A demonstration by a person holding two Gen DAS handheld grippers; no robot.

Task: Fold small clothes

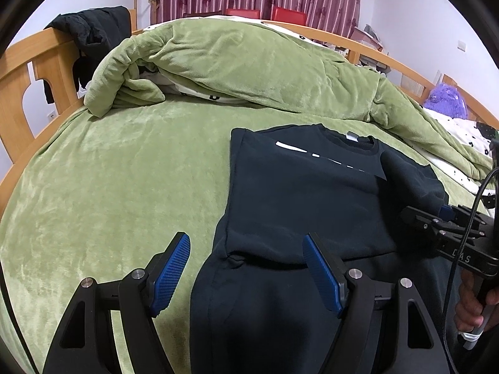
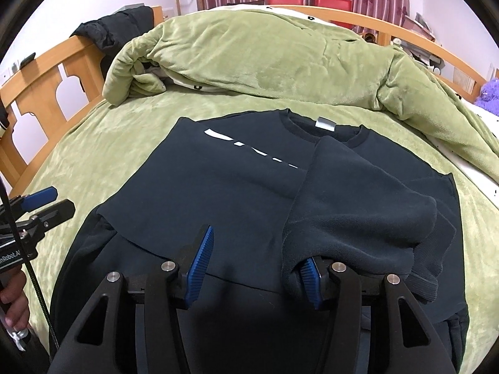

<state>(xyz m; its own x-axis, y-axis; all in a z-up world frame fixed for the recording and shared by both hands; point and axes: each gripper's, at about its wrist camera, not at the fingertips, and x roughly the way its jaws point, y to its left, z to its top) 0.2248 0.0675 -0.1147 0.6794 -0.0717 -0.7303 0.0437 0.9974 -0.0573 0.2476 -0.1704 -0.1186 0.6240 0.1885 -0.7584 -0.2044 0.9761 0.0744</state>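
A dark navy sweatshirt (image 1: 299, 193) with a white stripe print and a grey neck label lies flat on the green bed cover (image 1: 118, 180). My left gripper (image 1: 246, 243) is open at the garment's lower left edge, one pad over the cover and the other over the fabric, gripping nothing. In the right wrist view the sweatshirt (image 2: 218, 180) has its right sleeve (image 2: 358, 212) folded across the chest. My right gripper (image 2: 259, 249) stands open just above the hem, with the sleeve's cuff draped over its right finger (image 2: 308, 274). Each gripper shows in the other's view: right gripper (image 1: 427, 213), left gripper (image 2: 51, 204).
A bunched green quilt (image 1: 249, 68) lies across the back of the bed. The wooden bed frame (image 1: 28, 71) runs along the left and rear, with a black jacket (image 1: 93, 34) hung over it. A purple plush (image 1: 446, 99) sits far right. Hands hold both gripper handles.
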